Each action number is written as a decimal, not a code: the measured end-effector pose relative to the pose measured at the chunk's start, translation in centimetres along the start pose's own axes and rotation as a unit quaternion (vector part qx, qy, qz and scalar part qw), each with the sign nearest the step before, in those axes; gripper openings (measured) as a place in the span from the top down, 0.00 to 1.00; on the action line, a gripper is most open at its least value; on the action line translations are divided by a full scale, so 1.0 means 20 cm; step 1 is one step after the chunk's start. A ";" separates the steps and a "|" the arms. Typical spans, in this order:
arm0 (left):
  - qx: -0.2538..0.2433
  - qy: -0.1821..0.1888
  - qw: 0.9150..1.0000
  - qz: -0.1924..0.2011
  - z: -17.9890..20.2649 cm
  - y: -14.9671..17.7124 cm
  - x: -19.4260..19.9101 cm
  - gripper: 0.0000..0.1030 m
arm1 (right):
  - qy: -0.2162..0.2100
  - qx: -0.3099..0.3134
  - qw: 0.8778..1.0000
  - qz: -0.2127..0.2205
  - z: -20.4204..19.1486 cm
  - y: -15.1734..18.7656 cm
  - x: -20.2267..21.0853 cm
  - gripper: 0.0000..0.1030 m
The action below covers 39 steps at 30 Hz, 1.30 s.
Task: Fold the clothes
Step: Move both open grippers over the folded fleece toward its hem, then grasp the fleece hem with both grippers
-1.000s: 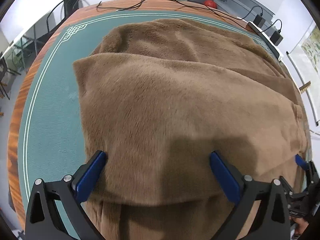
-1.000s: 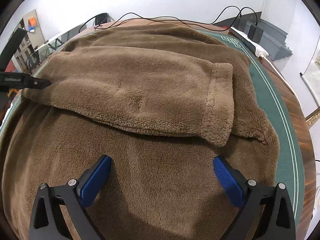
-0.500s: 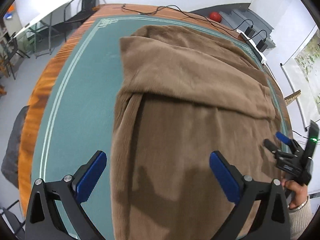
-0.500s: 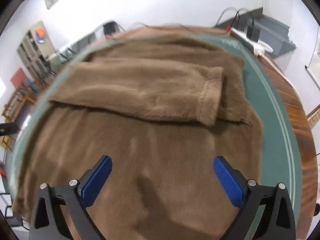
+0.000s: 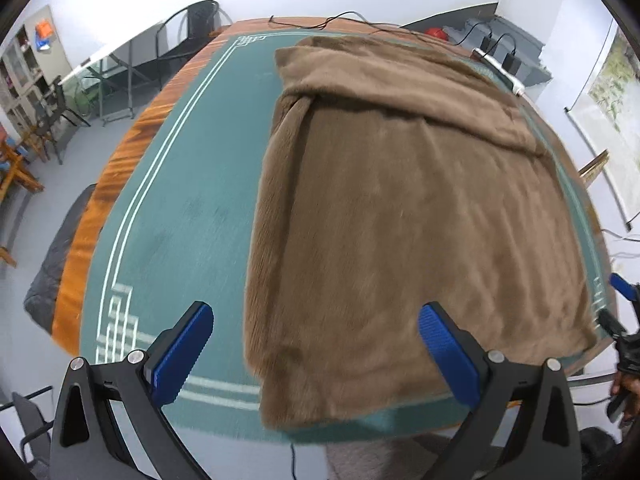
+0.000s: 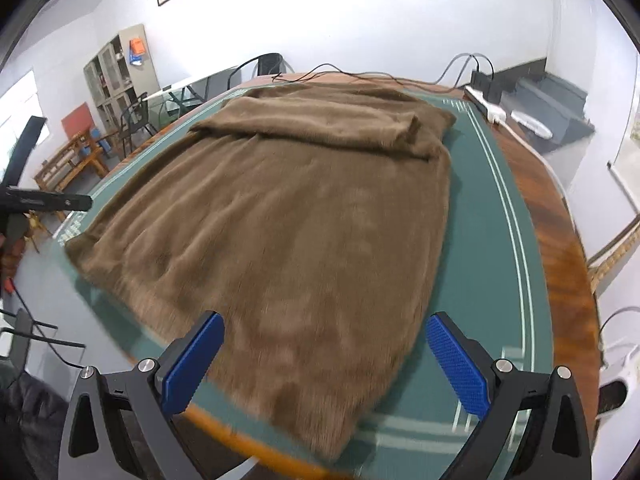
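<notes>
- Two grippers hang above the near edge of the table, both with their blue pads spread wide and nothing between them.
- The left gripper point(image 5: 314, 354) sits at 6 o'clock in its own view, its left pad over bare green mat, its right pad over the near hem of the garment.
- The right gripper point(image 6: 326, 364) sits at 6 o'clock in its own view, both pads above the near hem; it touches no cloth.
- The brown plush garment point(image 5: 412, 216) lies flat on the green mat point(image 5: 192, 200), its near corner reaching the table's edge at 6 o'clock.
- Toward 12 o'clock a sleeve point(image 6: 320, 124) lies folded across the upper part of the garment.
- The mat covers a round wooden table point(image 6: 560, 248); bare mat shows at 9 o'clock in the left view and at 3 o'clock in the right view.
- Beyond the garment at 12 o'clock, black cables point(image 6: 340, 72) trail over the far rim, and a white power strip point(image 6: 486, 106) lies at 1 o'clock.
</notes>
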<state>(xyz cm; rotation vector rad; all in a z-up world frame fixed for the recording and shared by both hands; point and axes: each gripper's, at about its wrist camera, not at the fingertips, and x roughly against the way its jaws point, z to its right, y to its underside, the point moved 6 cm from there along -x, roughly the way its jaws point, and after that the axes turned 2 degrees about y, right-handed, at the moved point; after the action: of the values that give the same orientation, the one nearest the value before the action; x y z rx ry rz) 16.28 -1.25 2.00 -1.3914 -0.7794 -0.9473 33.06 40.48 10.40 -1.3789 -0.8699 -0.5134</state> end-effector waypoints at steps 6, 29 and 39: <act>-0.010 -0.019 1.000 -0.005 0.00 0.10 -0.01 0.00 | 0.006 0.013 1.000 -0.014 0.01 0.17 0.06 0.01; 0.015 -0.041 0.999 -0.003 -0.07 0.18 0.05 0.00 | 0.036 0.034 0.999 -0.017 0.04 0.17 -0.03 0.80; 0.015 -0.038 0.999 -0.014 -0.19 0.27 0.03 0.00 | 0.046 0.005 0.998 0.031 0.11 -0.05 0.08 0.80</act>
<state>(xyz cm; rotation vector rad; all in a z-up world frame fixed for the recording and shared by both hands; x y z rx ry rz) 21.11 -5.29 -0.05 -1.4003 -0.8683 -0.9051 32.75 42.73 12.30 -1.3588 -0.7519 -0.5201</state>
